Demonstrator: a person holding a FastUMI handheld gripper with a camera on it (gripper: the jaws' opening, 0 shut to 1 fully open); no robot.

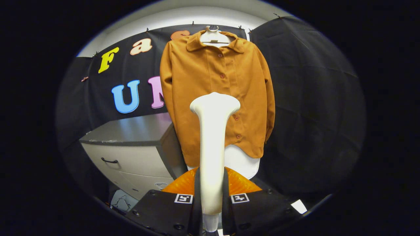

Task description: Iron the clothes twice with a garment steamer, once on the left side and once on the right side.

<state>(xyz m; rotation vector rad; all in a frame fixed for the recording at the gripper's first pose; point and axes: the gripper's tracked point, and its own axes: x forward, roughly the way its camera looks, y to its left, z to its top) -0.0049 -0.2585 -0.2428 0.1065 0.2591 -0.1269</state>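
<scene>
Now claw (211,196) grips steamer (213,131) before shirt (197,78).

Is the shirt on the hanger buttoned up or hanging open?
Buttoned. The shirt front is closed along its button row down from the collar; the steamer, clamped in the gripper, hides part of it.

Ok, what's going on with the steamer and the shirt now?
Gripper shut on steamer. Steamer head up before the hanging shirt. Nothing between them.
</scene>
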